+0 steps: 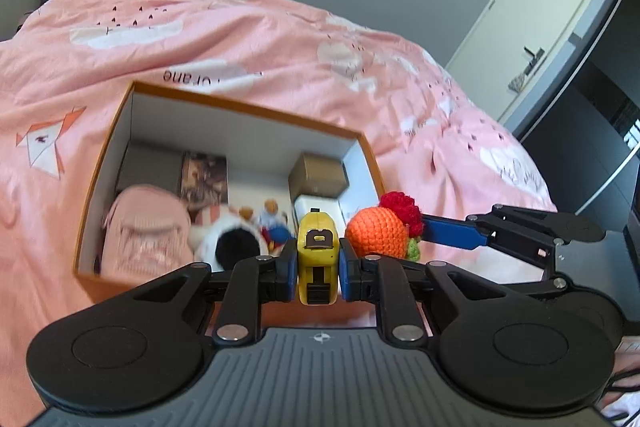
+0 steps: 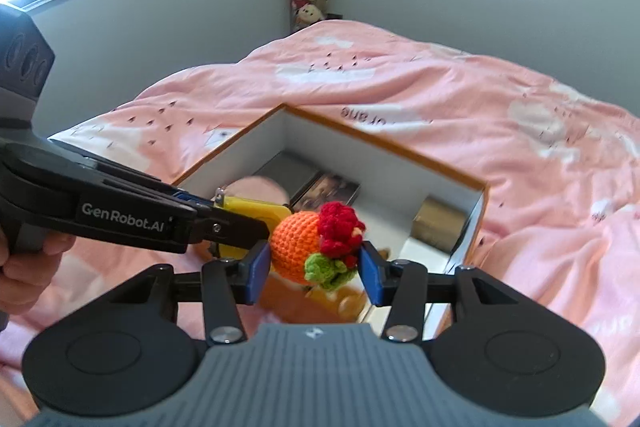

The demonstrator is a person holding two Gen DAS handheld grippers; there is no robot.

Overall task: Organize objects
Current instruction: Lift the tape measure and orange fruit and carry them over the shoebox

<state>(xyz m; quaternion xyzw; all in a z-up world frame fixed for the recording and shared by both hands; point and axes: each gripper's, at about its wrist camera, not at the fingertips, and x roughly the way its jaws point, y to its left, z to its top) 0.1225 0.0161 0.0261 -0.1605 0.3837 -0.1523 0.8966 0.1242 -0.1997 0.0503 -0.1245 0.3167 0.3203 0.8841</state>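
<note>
My left gripper (image 1: 318, 263) is shut on a yellow tape measure (image 1: 317, 255) and holds it above the near edge of an open orange box (image 1: 248, 109) on the pink bed. My right gripper (image 2: 314, 267) is shut on an orange crochet toy (image 2: 298, 245) with red and green tufts, also above the box (image 2: 384, 143). The toy (image 1: 376, 231) sits just right of the tape measure in the left wrist view. The tape measure (image 2: 256, 211) shows behind the toy in the right wrist view.
Inside the box lie a pink pouch (image 1: 146, 231), a black-and-white plush (image 1: 232, 243), a small figure (image 1: 272, 219), a brown box (image 1: 318, 175) and a dark booklet (image 1: 202, 173). The pink duvet (image 1: 240, 31) surrounds it. A door (image 1: 540, 15) is at the right.
</note>
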